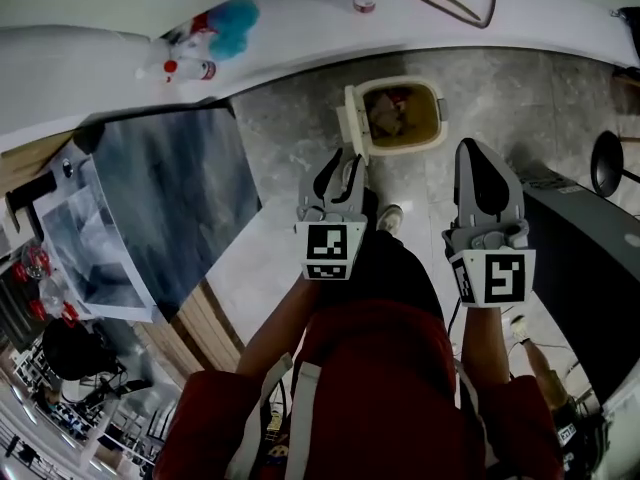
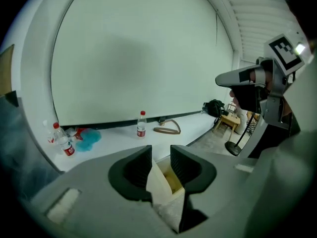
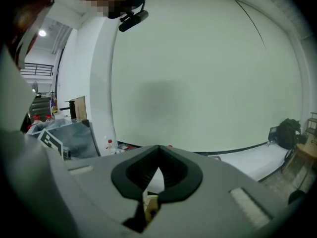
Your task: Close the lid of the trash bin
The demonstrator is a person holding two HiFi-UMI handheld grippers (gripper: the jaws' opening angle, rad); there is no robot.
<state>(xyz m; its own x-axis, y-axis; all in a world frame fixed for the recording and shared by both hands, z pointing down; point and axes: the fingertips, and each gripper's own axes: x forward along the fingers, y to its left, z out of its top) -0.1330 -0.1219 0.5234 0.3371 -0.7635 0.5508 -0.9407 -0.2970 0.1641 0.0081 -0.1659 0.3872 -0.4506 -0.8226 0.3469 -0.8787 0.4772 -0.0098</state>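
Cream bin (image 1: pixel 432 118) on grey floor (image 1: pixel 520 98), beside the white bench (image 1: pixel 300 28), ahead of and below both hands. Open, with trash visible inside. Lid (image 1: pixel 355 123) standing up along bin's left side as seen in head view.

Bin's long axis running left-right in that view. Lid's long edge running away from person, hinge down at left rim, free edge pointing up. Inner face turned right, toward opening.

Left hand-held gripper (image 1: pixel 340 168) spread, nothing pinched. Tips close to lid's near end in head view, lined up almost dead on it. In left gripper view: lid edge showing in gap between jaws, bin opening just right of it. Cannot tell whether lid edge sits inside the gap or just beyond. No pad visibly pressing on it.

Right hand-held gripper (image 1: pixel 472 156) pressed together at tips, empty. Off to right of bin's near corner, well apart from lid. Left clearly nearer and on hinge side.

Judgement: closing move likely a swing of lid rightward and down over opening, along bin's long axis, pivoting on left rim. Probably needs contact high up near free edge, from lid's outer face or by pinching its edge. Possible risk: light bin sliding right under the push instead of lid folding.
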